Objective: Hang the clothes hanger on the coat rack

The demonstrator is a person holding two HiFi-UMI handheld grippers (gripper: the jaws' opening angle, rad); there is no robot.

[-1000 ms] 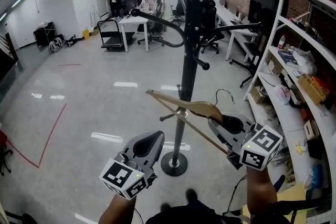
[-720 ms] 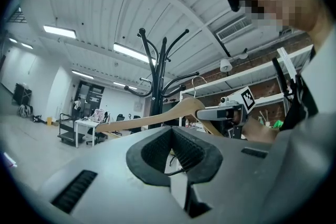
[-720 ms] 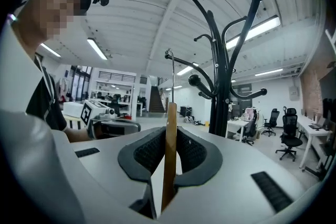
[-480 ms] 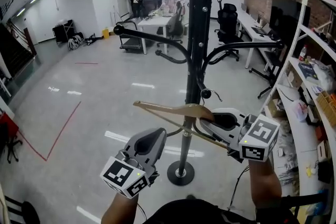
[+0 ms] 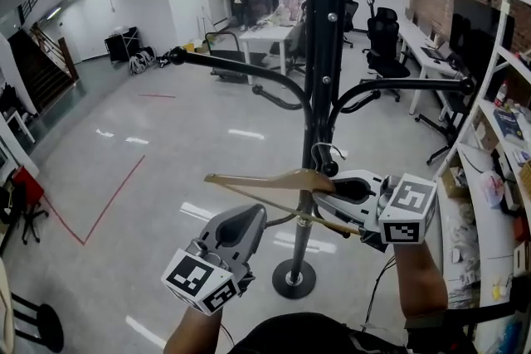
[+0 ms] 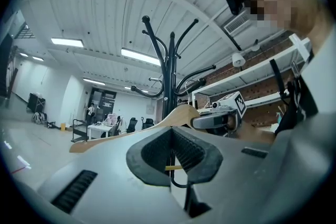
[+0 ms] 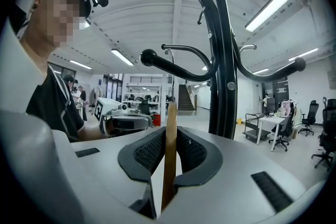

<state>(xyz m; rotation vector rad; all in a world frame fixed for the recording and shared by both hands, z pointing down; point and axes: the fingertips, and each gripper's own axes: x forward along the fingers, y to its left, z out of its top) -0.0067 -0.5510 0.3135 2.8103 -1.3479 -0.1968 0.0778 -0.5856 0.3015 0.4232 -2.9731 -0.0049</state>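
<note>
I'm seeing the coat rack (image 5: 320, 95) standing right in front of me, with the hanger (image 5: 265, 178) sitting between my right gripper's (image 5: 328, 195) jaws just before the pole, hook (image 5: 328, 148) beside it. My left gripper (image 5: 247, 218) is hanging below-left of the hanger, apart from it. Shelving (image 5: 500, 37) is running along the right

We look down on a pale, glossy floor (image 5: 166, 137) that runs far back through the room. The coat rack (image 5: 320, 95) stands on it near us, right of centre, on a round black base. A red tape line (image 5: 112, 201) bends across the floor at left. Far back stand a white desk (image 5: 270, 34) and black office chairs (image 5: 382, 27). White shelving (image 5: 494, 46) lines the right side.
</note>
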